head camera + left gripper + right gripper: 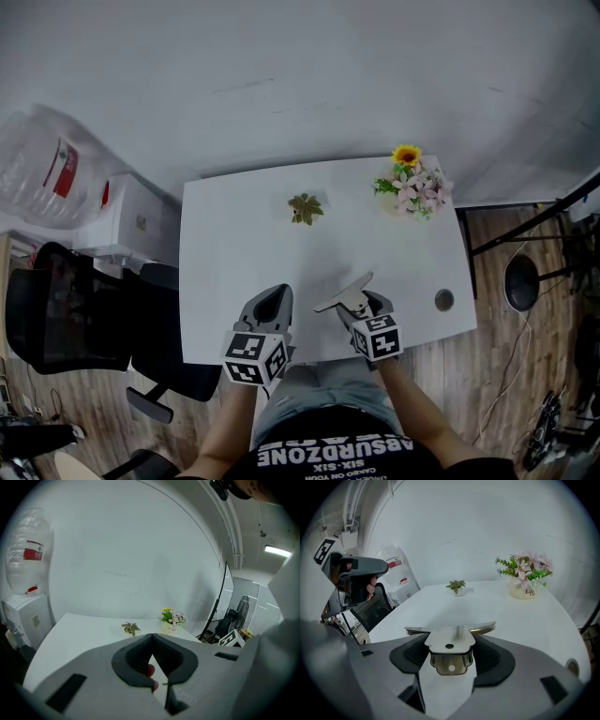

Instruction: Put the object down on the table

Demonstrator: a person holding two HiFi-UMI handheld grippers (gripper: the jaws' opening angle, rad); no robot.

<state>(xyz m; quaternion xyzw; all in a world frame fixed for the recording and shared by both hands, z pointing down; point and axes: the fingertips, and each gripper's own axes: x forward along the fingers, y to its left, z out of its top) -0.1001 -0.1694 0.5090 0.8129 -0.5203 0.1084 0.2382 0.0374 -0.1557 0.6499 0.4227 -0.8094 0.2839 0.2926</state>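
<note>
A flat silver metal tool (343, 292) with a wide thin blade sits between the jaws of my right gripper (361, 300), which is shut on it over the near part of the white table (234, 253). In the right gripper view the tool (450, 641) pokes forward from the right gripper (451, 638), blade edge level; whether it touches the table I cannot tell. My left gripper (277, 293) hovers beside it on the left, jaws together and empty. In the left gripper view the left gripper (151, 640) has its tips meeting, with a person's finger visible behind the jaws.
A small potted plant (305, 208) stands at the table's far middle and a pot of flowers (412, 187) at the far right. A cable hole (443, 300) is near the right front corner. A black chair (66, 309) and a water dispenser (56, 169) stand left.
</note>
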